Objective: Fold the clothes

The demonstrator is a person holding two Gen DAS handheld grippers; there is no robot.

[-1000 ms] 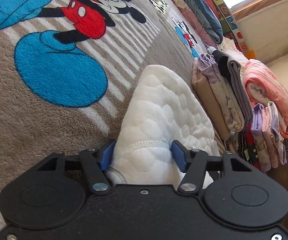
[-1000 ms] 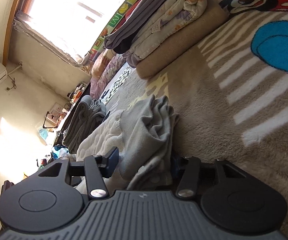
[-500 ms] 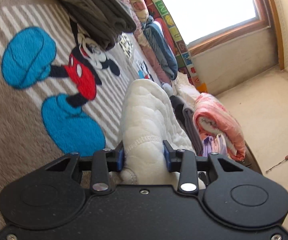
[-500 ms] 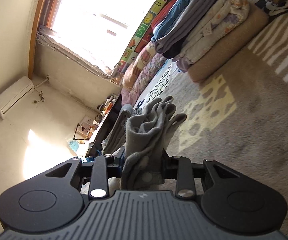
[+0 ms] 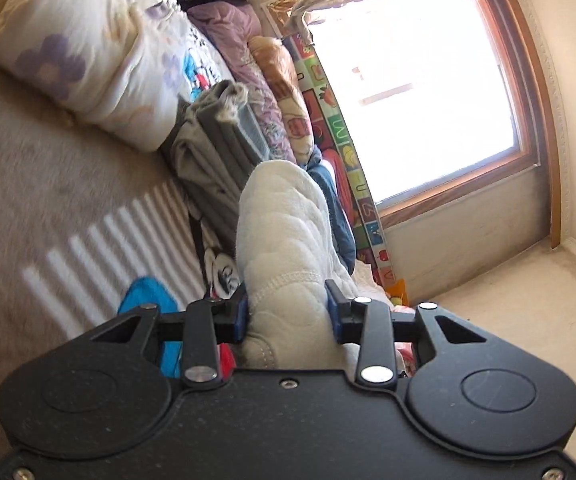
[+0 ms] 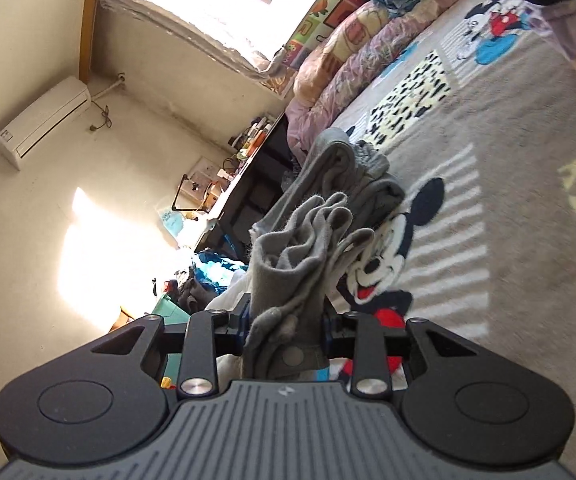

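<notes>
My left gripper (image 5: 286,307) is shut on a bunched white quilted garment (image 5: 283,236), held up off the Mickey Mouse blanket (image 5: 47,184). My right gripper (image 6: 285,326) is shut on a crumpled grey part of a garment (image 6: 300,256), also lifted above the blanket (image 6: 508,184). White fabric (image 6: 231,300) hangs below the grey part. I cannot tell whether the white and grey pieces are one garment.
A stack of folded grey clothes (image 5: 215,148) and a floral pillow (image 5: 87,48) lie ahead of the left gripper. Rolled quilts (image 6: 352,60) line the window side. Folded grey clothes (image 6: 344,176) lie past the right gripper. A dark desk (image 6: 255,184) stands by the wall.
Both grippers have closed on the fabric and lifted it off the blanket. Both views have swung upward toward the window and the far wall.
</notes>
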